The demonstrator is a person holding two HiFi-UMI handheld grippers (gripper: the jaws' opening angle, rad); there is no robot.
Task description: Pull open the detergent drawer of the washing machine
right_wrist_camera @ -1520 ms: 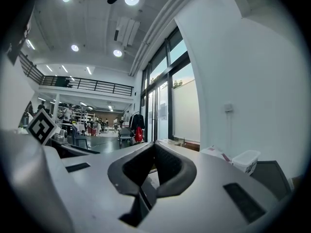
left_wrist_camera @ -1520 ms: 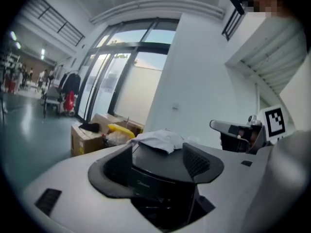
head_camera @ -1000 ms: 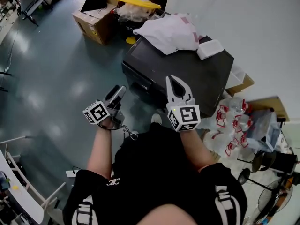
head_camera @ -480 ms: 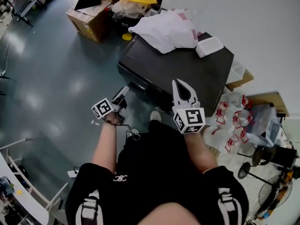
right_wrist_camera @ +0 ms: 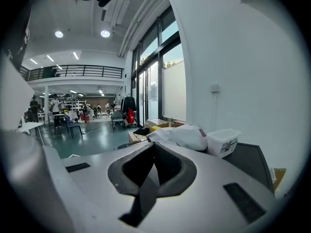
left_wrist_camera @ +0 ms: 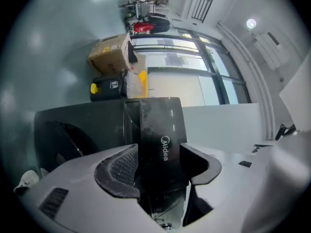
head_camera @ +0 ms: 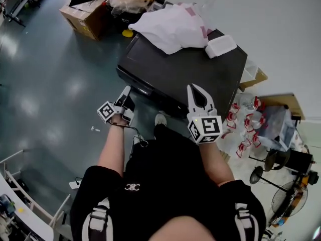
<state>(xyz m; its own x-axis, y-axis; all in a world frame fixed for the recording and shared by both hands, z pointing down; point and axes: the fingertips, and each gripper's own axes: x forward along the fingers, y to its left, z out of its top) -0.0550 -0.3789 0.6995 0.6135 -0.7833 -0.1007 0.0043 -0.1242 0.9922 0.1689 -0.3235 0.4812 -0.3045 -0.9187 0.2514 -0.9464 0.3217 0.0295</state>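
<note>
The black washing machine (head_camera: 185,69) stands in front of me, seen from above in the head view. My left gripper (head_camera: 125,95) is low at its front upper left corner. In the left gripper view the glossy black drawer front (left_wrist_camera: 155,130) with its white brand name sits between the jaws of the left gripper (left_wrist_camera: 159,154). The jaws are closing around it, and I see no firm press of the pads. My right gripper (head_camera: 196,88) hovers over the machine's front edge. Its tips meet in the right gripper view (right_wrist_camera: 154,147), with nothing between them.
A white plastic bag (head_camera: 173,26) and a white tub (head_camera: 220,45) lie on the machine's top. A cardboard box (head_camera: 85,14) stands on the floor at the back left. Wrapped bottles (head_camera: 248,129) and a fan (head_camera: 286,200) crowd the right side.
My left gripper has sunk and rolled, closing in on the machine's front corner. The right gripper has edged forward over the front edge.
</note>
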